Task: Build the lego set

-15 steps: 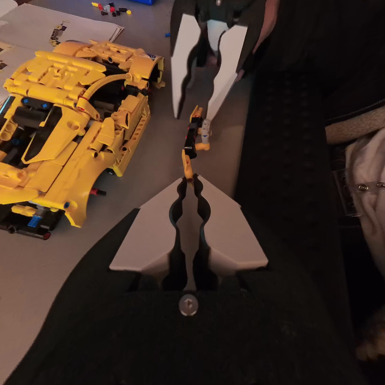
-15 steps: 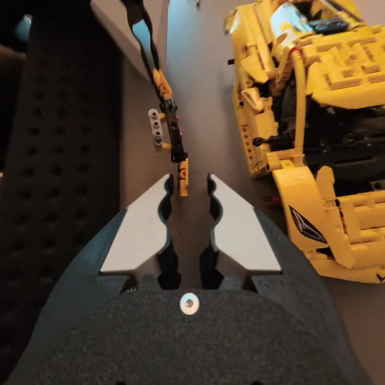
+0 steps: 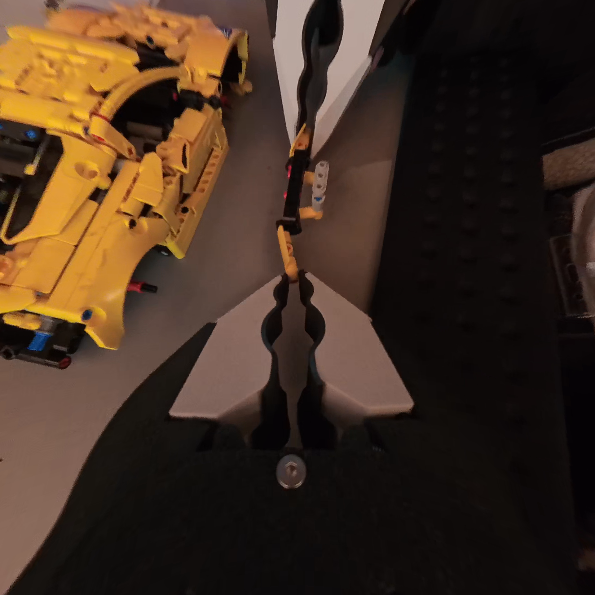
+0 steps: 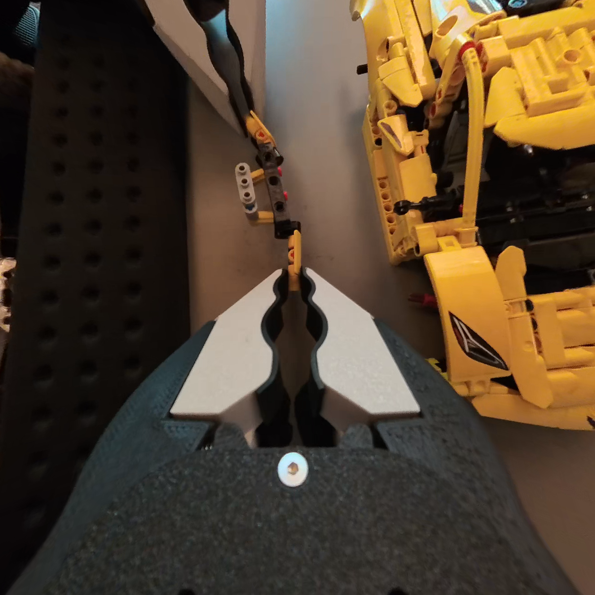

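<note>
Opposed close wrist views, shared subassembly [image 3: 293, 193]

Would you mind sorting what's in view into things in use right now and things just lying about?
In use:
- small sub-assembly, pinched at each end
- left hand-held gripper
- right hand-held gripper
- yellow car, the build

Lying about:
- loose red pin beside the car
- black perforated mat

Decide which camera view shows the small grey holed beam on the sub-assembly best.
The right wrist view: the grey beam faces the camera, its holes sharp and countable. The left wrist view shows the same beam more edge-on and softer.
</note>
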Tool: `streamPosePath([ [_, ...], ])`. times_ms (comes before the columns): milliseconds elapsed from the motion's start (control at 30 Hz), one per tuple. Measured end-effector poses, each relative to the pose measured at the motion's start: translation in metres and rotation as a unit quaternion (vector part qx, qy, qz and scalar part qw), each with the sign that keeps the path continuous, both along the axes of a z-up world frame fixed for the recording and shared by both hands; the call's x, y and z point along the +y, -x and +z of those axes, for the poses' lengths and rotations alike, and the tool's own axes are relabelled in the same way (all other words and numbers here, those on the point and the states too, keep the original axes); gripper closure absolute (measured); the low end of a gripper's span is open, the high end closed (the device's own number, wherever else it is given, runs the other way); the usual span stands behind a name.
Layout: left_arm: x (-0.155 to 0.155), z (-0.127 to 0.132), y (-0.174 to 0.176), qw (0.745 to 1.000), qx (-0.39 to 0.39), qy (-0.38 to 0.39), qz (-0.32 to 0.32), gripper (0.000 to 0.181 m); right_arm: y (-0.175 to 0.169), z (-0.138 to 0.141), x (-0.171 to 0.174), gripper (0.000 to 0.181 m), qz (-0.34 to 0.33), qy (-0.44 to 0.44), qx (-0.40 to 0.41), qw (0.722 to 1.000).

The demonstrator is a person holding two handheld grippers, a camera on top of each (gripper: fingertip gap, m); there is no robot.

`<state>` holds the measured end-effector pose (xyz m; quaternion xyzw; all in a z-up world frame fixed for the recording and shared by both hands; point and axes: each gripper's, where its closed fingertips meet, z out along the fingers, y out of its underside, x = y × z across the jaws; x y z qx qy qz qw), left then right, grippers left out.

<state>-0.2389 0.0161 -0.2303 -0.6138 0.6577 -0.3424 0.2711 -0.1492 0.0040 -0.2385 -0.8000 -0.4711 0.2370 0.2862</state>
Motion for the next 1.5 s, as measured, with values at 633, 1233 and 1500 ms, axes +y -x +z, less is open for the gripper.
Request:
streamPosePath([
  [633,0.026,0.024,0.020,0.993,-0.088,0.052,0.060,0.156,-0.005,-0.001,-0.001,0.161,-0.027,0.048,0.051,0.997],
  [1233,0.081,0.105,0.024,0.948,-0.271,0.013,0.169,0.156,-0.186,0.102,0.076,0.145,-0.438,-0.146,0.179,0.869],
  [1500,0.205,0.123,-0.046,0.965,-0.128,-0.005,0.227,0.156,-0.229,0.065,0.146,0.147,-0.486,0.168,0.027,0.857],
])
